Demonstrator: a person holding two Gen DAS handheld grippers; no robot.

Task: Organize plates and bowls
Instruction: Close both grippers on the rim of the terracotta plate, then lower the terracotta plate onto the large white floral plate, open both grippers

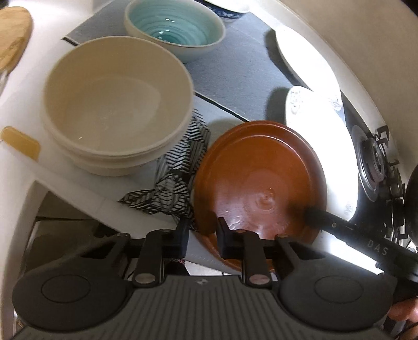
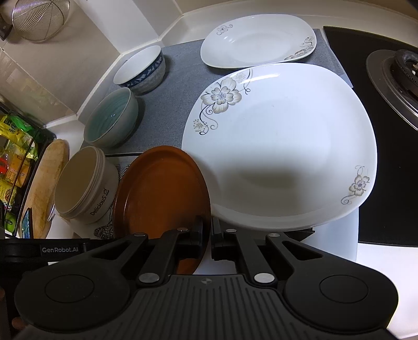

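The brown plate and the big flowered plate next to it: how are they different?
The brown plate is plain, round and smaller; the flowered plate is white, printed with grey blossoms, wider and a softer rounded-square shape. The brown plate's rim sits between both grippers' jaws; nothing grips the flowered plate. Both are glossy and empty.

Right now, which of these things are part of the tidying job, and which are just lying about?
Part of the job: brown plate, big flowered plate, small flowered plate, cream bowl, teal bowl, blue-patterned bowl.

Lying about: stove burner, wire strainer, wooden board, grey mat.
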